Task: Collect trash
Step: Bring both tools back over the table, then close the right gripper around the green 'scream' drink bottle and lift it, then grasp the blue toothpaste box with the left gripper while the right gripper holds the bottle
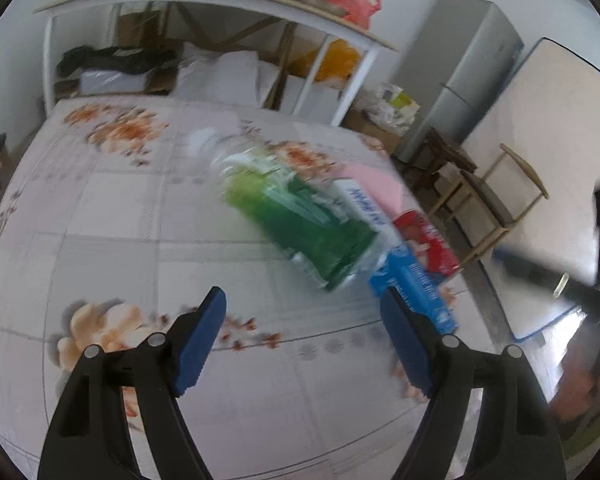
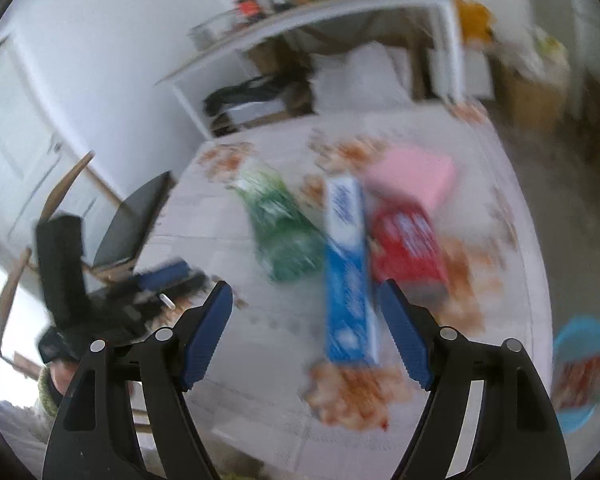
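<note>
On the floral table (image 2: 260,340) I count one plastic bottle with a green label (image 2: 284,232), one long blue box (image 2: 348,264), one red box (image 2: 408,244) and one pink packet (image 2: 412,174). One blue bin (image 2: 580,380) sits beyond its edge. My own grippers: two.

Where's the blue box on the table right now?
The blue box lies flat on the floral tablecloth, between the green-labelled bottle and the red box, just ahead of the open right gripper.
</note>
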A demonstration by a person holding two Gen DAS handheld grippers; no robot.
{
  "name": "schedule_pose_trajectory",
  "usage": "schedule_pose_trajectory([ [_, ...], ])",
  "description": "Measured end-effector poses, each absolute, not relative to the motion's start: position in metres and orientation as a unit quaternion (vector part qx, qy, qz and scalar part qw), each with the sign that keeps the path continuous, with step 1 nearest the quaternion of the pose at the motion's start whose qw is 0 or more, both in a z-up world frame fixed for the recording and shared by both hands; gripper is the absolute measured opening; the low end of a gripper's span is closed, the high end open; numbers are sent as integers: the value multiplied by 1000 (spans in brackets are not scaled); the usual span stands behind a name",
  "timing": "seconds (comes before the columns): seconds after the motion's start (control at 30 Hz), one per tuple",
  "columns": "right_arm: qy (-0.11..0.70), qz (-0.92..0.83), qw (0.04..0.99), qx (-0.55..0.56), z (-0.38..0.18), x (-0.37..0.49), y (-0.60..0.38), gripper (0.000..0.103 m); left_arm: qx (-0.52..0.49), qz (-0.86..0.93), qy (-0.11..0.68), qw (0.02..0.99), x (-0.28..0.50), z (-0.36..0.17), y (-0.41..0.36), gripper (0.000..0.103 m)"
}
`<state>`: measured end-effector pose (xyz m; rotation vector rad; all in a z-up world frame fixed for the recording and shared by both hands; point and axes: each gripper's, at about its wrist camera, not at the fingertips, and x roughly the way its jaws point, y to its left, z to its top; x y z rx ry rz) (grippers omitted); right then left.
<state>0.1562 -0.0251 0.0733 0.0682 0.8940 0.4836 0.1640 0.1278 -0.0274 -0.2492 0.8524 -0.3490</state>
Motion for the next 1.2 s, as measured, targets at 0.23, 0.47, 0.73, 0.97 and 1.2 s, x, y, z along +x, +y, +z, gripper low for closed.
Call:
schedule_pose_trajectory([
  [0.23,508,288,811,-51,47,267,71,73,-139,-163,415,885,152,-36,144,77],
  [0.47,576,234,775,-115,-13,311,106,68,-136,-176,423,879,137,-39,149,77],
  [0.73,583,235,775,-71,-15,302,94,55,-145,-176,424,877,140,-39,152,77],
  [0.97,528,262,805,66,44,266,22,55,-147,-199,416,875,143,-30,137,77],
  [1.2,426,235,856,175,101,181,-99,55,-148,-263,430,851,166,-30,83,77],
])
